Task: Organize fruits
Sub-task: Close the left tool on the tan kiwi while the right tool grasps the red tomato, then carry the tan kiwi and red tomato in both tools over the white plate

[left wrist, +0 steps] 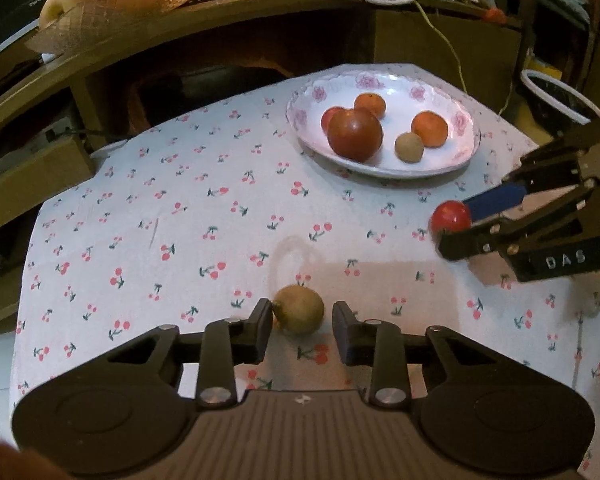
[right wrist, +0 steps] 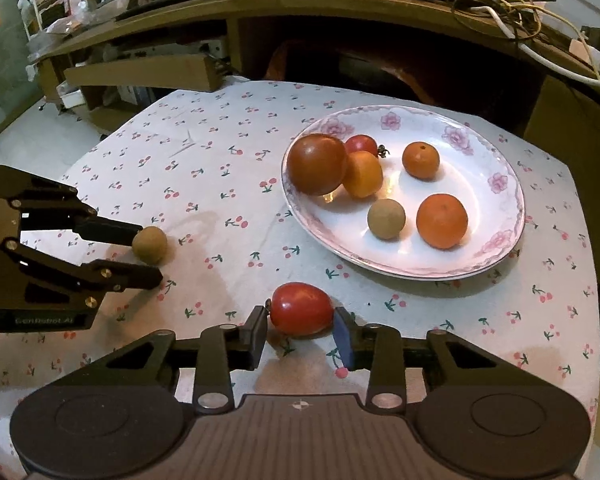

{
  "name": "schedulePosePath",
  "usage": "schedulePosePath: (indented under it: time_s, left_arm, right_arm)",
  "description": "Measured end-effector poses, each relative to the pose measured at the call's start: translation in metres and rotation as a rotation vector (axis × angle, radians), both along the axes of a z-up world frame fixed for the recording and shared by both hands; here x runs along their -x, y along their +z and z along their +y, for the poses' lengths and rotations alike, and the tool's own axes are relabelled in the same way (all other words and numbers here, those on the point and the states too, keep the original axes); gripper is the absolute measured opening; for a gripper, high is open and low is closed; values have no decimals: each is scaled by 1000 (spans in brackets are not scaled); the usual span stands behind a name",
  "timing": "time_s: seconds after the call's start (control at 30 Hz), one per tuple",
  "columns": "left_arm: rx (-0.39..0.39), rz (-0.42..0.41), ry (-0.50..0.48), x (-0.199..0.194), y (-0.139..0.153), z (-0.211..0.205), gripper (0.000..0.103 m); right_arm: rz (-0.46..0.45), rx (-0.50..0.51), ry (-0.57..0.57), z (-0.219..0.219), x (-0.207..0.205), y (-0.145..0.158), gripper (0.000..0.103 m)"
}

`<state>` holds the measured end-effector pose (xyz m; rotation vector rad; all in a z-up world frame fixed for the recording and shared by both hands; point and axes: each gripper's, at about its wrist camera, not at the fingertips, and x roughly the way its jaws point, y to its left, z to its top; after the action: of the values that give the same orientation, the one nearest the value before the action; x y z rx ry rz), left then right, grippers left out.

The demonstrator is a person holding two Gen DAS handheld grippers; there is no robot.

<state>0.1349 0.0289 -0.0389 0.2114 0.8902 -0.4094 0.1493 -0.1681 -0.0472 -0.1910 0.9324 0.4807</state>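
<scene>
Cherry-print tablecloth [right wrist: 228,128] — left fingers [left wrist: 264,322] astride brown fruit [left wrist: 299,309], right fingers [right wrist: 258,330] against red tomato [right wrist: 301,309].

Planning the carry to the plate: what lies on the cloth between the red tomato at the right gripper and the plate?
Only bare cherry-print cloth lies between the red tomato and the plate; the right wrist view shows it.

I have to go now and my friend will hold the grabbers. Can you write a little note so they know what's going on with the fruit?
Left gripper: open around the brown fruit on the cloth; only one pad touches.
Right gripper: both pads against the red tomato, which sits on the cloth.
Done: six fruits are already on the flowered plate.
Left: lift both fruits and set them on the plate.
</scene>
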Motion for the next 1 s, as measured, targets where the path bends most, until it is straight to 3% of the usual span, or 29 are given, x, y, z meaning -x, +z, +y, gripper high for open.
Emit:
schedulePosePath:
  time_s: [0.17, 0.5, 0.57, 0.8, 1.0]
  left_arm:
    - [-37, -5, 15, -3, -3, -3, 39]
    - [-18, -7, 24, -5, -4, -7, 36]
    - [-5, -2, 2, -2, -2, -9, 31]
    - [23, -5, -79, 10, 3, -22, 31]
    - [-12, 4, -103, 13, -3, -28, 32]
  right_arm:
    - [1, -5, 2, -3, 2, 3, 36]
    - [6, 7, -10, -6, 2, 2, 36]
    - [0, 10, -9, -6, 3, 1, 36]
    - [-7, 15, 32, -1, 8, 9, 35]
    - [-5, 33, 47, -1, 12, 6, 35]
